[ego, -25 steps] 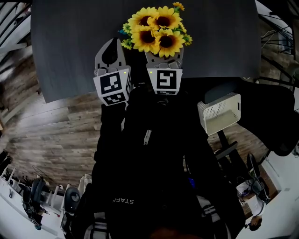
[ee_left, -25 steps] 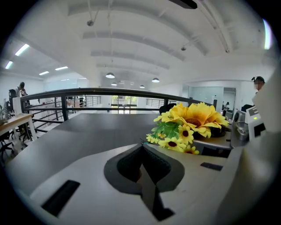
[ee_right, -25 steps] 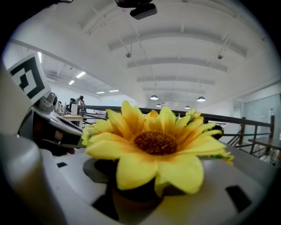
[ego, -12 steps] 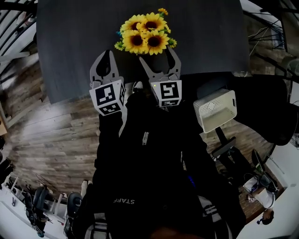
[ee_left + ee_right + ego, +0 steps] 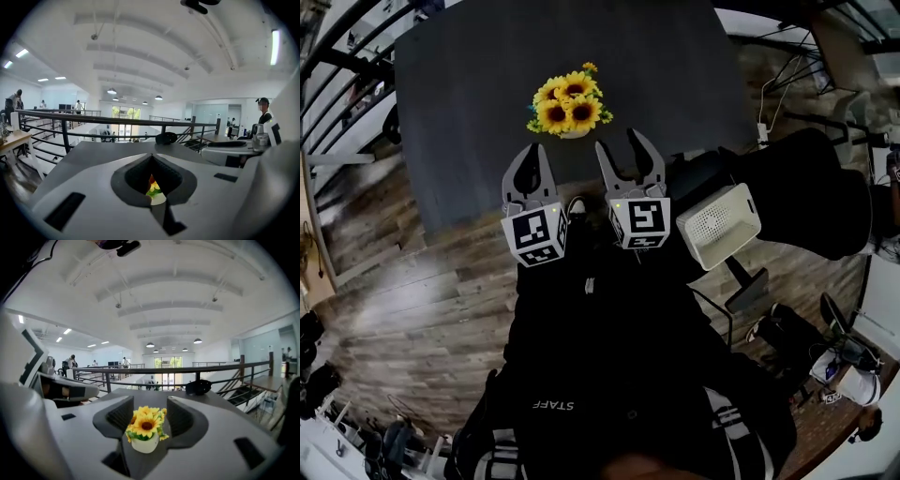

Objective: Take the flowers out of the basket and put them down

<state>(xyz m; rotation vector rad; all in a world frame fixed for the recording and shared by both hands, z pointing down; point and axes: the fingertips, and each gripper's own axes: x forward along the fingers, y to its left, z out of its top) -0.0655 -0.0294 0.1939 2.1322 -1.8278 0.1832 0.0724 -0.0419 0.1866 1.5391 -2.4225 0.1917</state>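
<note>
A bunch of yellow sunflowers (image 5: 565, 101) in a small white pot stands upright on the dark grey table (image 5: 469, 103). Both grippers hover over the table's near edge, short of the flowers. My right gripper (image 5: 621, 148) is open and its jaws are closing with nothing between them. In the right gripper view the sunflowers (image 5: 145, 426) sit just ahead of that gripper (image 5: 150, 401). My left gripper (image 5: 534, 152) is shut and empty, to the left of the pot. In the left gripper view a sliver of the flowers (image 5: 153, 187) shows below its closed tips (image 5: 151, 157).
The white perforated basket (image 5: 719, 225) rests on a black chair (image 5: 806, 197) to my right, off the table. Wooden floor (image 5: 403, 300) lies left of me. A black object (image 5: 198, 386) sits at the table's far edge, with railings beyond.
The right gripper has let go of the flowers and both grippers have pulled back toward me. The flowers stay standing on the table.
</note>
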